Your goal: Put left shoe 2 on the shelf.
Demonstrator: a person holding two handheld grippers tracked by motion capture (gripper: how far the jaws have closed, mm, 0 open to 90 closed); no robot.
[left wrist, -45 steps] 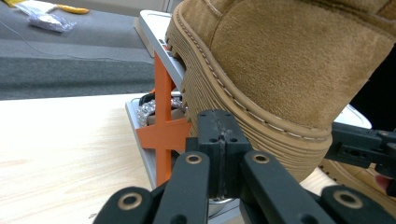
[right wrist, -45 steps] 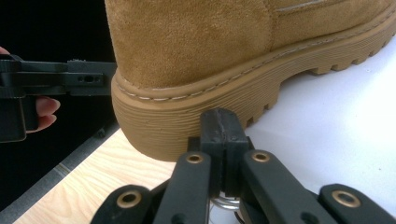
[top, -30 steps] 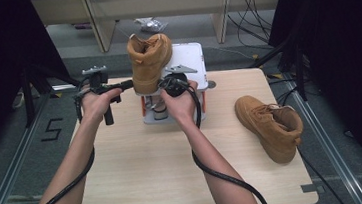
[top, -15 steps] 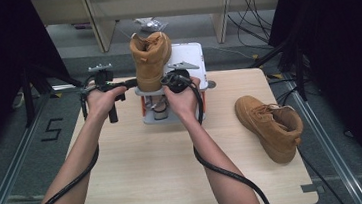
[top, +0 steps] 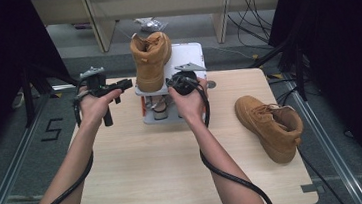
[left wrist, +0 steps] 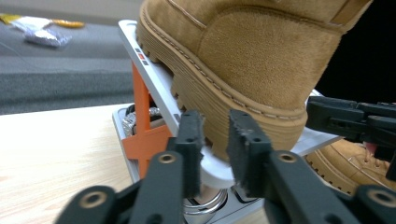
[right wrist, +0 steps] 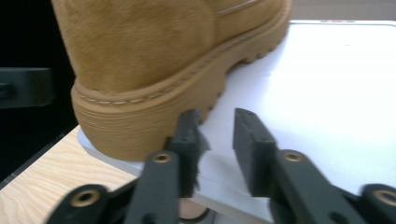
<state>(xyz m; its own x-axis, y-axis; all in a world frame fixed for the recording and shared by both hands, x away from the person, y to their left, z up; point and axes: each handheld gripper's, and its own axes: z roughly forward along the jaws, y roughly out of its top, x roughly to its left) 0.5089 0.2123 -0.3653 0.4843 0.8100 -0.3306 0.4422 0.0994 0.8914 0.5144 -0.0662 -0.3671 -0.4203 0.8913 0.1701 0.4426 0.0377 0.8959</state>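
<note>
A tan suede boot (top: 150, 60) (left wrist: 261, 51) (right wrist: 140, 51) stands on the tilted white platform (top: 192, 53) (left wrist: 159, 79) (right wrist: 327, 93) of a small stand at the table's far edge. My left gripper (top: 126, 84) (left wrist: 215, 133) points at the boot's heel from the left. Its jaws have just been opening and stand apart, with nothing clamped; the platform's edge shows through the gap. My right gripper (top: 171, 83) (right wrist: 217, 130) faces the heel from the other side. Its jaws have also just been opening, and nothing is held between them.
A second tan boot (top: 271, 126) lies on its side at the right of the wooden table (top: 150, 170). The stand has orange supports (left wrist: 142, 135) and metal springs under the platform. Dark curtains and frame rails flank the table.
Both hands stay in nearly the same places beside the stand. The earlier high views are too small to compare the jaws.
</note>
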